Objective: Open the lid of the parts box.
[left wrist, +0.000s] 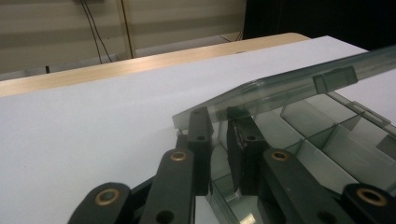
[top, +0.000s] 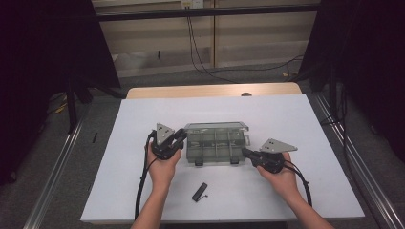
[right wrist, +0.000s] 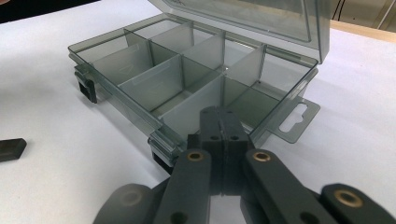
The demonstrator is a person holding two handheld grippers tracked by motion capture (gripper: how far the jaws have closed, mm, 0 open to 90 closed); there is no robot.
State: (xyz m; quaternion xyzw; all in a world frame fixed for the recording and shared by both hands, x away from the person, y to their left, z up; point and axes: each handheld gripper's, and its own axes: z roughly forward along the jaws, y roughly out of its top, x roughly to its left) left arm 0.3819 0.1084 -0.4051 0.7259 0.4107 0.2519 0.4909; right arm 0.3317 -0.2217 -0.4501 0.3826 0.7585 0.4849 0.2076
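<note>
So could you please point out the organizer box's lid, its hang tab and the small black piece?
lid (left wrist: 289, 86), left gripper view, raised front edge.
hang tab (right wrist: 295, 122), right gripper view, beside slot.
small black piece (top: 199, 191), high view, middle.

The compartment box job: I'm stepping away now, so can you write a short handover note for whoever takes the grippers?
Left gripper: jaws nearly closed at the raised lid's corner; whether they pinch it is unclear.
Right gripper: jaws shut with nothing between them, tips at the right end wall of the compartment box, seemingly steadying it.
The box sits mid-table; a small black piece lies in front of it.
Done: latches undone, lid partly up.
Left: probably swing the lid fully open; the compartments look empty.
</note>
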